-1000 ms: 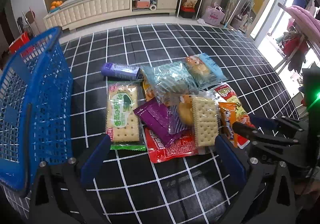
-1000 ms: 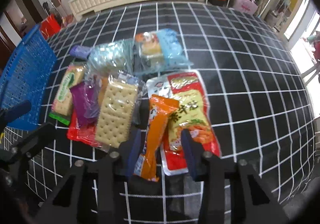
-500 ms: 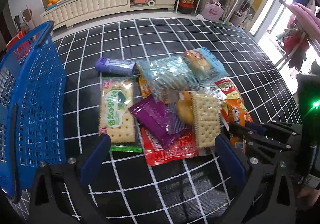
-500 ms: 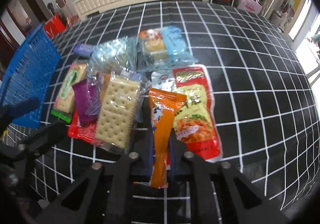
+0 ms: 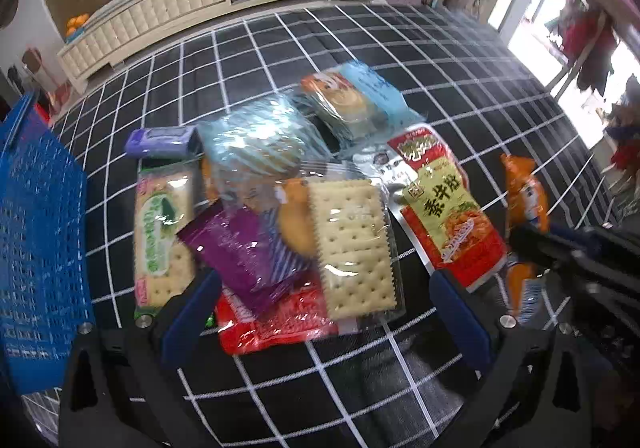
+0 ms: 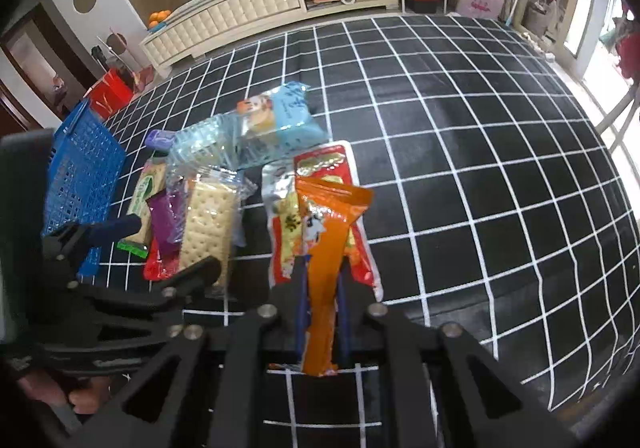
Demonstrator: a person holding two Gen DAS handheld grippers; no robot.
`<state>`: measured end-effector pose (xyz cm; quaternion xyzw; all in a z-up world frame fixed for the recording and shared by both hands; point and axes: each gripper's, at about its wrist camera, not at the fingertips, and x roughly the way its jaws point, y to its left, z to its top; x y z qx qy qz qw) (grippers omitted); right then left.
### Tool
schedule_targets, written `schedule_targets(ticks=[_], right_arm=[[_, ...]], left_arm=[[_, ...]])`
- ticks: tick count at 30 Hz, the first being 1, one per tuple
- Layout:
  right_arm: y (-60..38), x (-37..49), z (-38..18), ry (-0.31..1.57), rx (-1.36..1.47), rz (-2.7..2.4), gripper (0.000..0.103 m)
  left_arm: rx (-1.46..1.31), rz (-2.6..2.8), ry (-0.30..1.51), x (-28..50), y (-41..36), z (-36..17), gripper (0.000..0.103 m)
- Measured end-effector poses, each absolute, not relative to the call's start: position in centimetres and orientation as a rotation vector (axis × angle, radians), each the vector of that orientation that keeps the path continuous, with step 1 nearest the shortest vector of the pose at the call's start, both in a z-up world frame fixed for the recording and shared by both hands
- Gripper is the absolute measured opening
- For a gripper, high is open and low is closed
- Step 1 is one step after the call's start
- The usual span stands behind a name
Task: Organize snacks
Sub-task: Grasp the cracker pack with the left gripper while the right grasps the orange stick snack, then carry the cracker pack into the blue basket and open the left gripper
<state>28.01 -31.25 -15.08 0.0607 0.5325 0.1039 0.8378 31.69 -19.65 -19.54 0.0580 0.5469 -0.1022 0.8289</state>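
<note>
A: Looking down the left wrist view, what's sorted so far?

B: Nothing that I can see. The left gripper (image 5: pixel 320 308) has its jaws spread wide over the snack pile (image 5: pixel 280 208), pinching nothing. What shows of the blue basket (image 5: pixel 36 228) at the left edge holds no packet.

A: And the right wrist view?

B: The right gripper (image 6: pixel 322 312) has just been closing; its jaws pinch the orange packet (image 6: pixel 328 248), raised off the checked tabletop (image 6: pixel 480 168). One snack in hand, none delivered, roughly eight lying there.
</note>
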Motion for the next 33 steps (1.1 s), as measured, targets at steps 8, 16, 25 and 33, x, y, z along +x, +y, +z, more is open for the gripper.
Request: schedule_targets(ticks=[8, 16, 25, 33], right_arm=[[-31.7, 28.4, -16.3, 1.136, 0.154, 0.244, 0.017], [-31.8, 28.4, -16.1, 1.130, 0.149, 0.253, 0.017], [-31.2, 27.3, -14.0, 1.100, 0.138, 0.244, 0.017], [-27.7, 25.5, -8.6, 1.001, 0.087, 0.271, 0.017]], left_arm=[[0.185, -0.160, 1.197, 33.3, -21.4, -22.0, 0.096], [0.195, -0.127, 1.212, 33.7, -21.6, -22.9, 0.063], [0.115, -0.179, 1.189, 31.9, -20.1, -20.8, 0.043], [0.087, -0.185, 1.082, 28.4, -17.5, -15.4, 0.043]])
